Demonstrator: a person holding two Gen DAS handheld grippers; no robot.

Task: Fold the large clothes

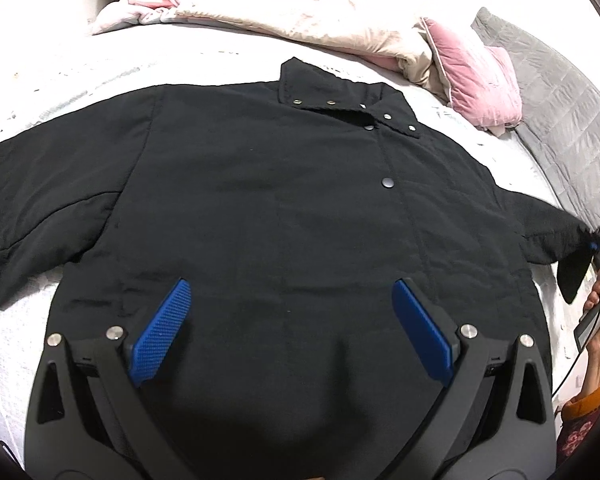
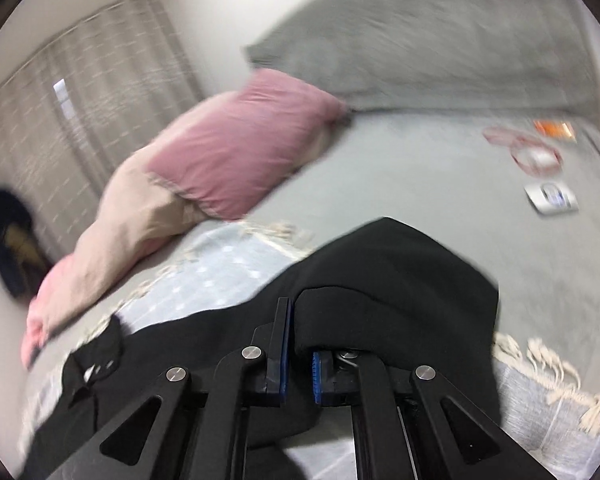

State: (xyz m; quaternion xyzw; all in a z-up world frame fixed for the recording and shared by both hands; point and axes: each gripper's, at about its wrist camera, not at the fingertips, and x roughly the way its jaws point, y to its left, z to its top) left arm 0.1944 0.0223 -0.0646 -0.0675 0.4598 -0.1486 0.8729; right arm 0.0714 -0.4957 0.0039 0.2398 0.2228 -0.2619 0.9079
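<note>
Right sleeve pinched, first fold starting.

The black jacket [image 1: 284, 216] lies front-up, spread across the bed [image 1: 80, 76], collar toward 12 o'clock. The right gripper [image 2: 298, 354] is clamped on the sleeve [image 2: 396, 280] cuff at the jacket's 3 o'clock edge. The left gripper [image 1: 288, 324] hovers over the hem at 6 o'clock, jaws wide apart, holding nothing. Next, probably: carry the sleeve toward 9 o'clock across the chest, flat.
</note>
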